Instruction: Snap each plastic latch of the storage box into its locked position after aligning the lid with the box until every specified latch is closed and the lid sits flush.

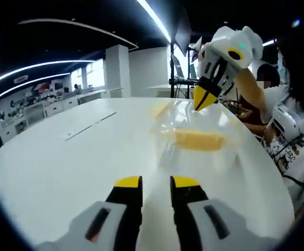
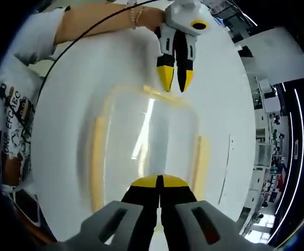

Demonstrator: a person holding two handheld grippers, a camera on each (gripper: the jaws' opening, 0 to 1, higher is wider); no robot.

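A clear plastic storage box (image 1: pixel 194 123) with its lid on stands on the white table (image 1: pixel 63 167). One yellow latch (image 1: pixel 198 140) shows on its near side and another latch (image 1: pixel 160 109) further back. My left gripper (image 1: pixel 157 182) hovers short of the box, its jaws a little apart with nothing between them. My right gripper (image 1: pixel 205 99) hangs over the box's far right edge, tips together. From the right gripper view the box lid (image 2: pixel 147 141) lies below my shut right gripper (image 2: pixel 160 181), with a left latch (image 2: pixel 96 162), a right latch (image 2: pixel 201 157) and a far latch (image 2: pixel 160 94). The left gripper (image 2: pixel 175 79) points at the far latch.
A person (image 1: pixel 298 136) in a white printed shirt stands at the table's right edge, a bare forearm (image 2: pixel 89 21) reaching across. A thin flat strip (image 1: pixel 89 125) lies on the table to the left. Office desks (image 1: pixel 47 104) line the background.
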